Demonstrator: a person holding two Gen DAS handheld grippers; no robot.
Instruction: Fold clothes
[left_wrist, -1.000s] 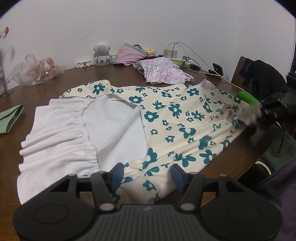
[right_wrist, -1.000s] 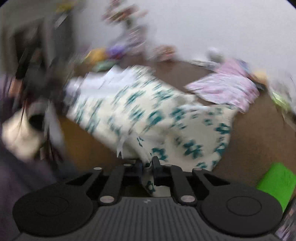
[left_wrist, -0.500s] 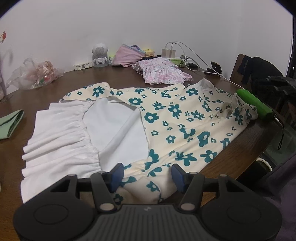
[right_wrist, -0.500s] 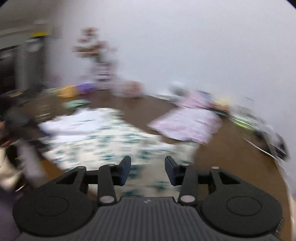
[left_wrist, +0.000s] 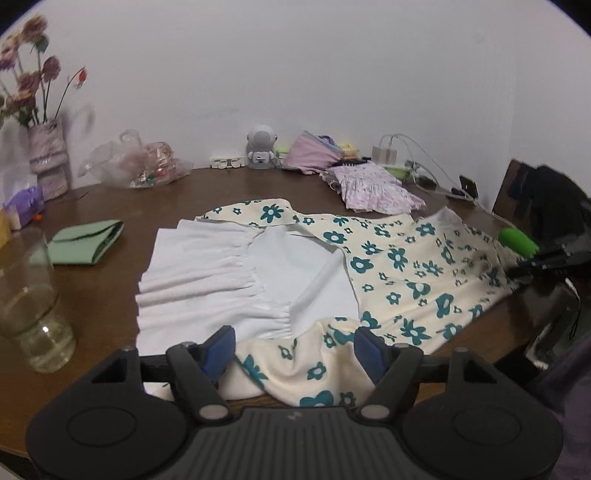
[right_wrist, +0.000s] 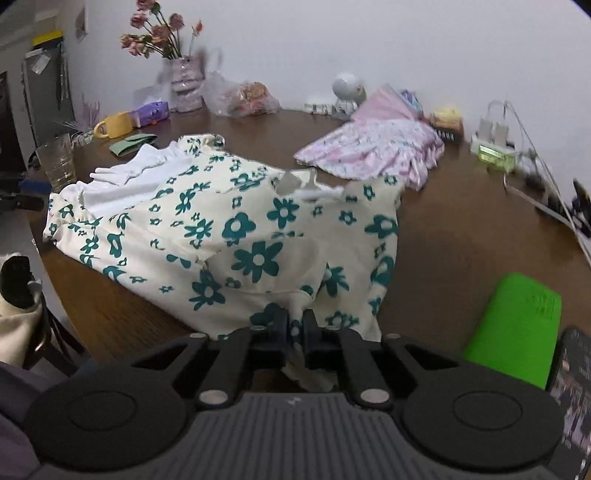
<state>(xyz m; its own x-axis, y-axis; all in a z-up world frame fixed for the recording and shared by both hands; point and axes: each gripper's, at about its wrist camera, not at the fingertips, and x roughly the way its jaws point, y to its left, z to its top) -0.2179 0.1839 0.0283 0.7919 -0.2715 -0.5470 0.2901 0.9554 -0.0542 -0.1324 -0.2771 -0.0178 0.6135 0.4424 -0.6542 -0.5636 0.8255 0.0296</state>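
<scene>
A cream dress with teal flowers (left_wrist: 402, 266) and a white lining (left_wrist: 236, 273) lies spread on the brown table (left_wrist: 177, 199). My left gripper (left_wrist: 295, 349) is open, its blue-padded fingers on either side of the dress's near hem without gripping it. In the right wrist view the same dress (right_wrist: 236, 236) is bunched and lifted toward the camera. My right gripper (right_wrist: 294, 326) is shut on a corner of its fabric at the table's edge. The right gripper also shows at the right of the left wrist view (left_wrist: 517, 271).
A glass (left_wrist: 29, 306) stands at the near left and a green folded cloth (left_wrist: 85, 242) behind it. A pink floral garment (right_wrist: 376, 147), a vase of flowers (right_wrist: 184, 85), a yellow mug (right_wrist: 114, 125) and cables (right_wrist: 532, 166) sit further back. A green object (right_wrist: 513, 325) lies right of the right gripper.
My right gripper let go of the dress, opened and swung away, then came back and shut on its corner again. The left gripper stayed open and drew back and up slightly.
</scene>
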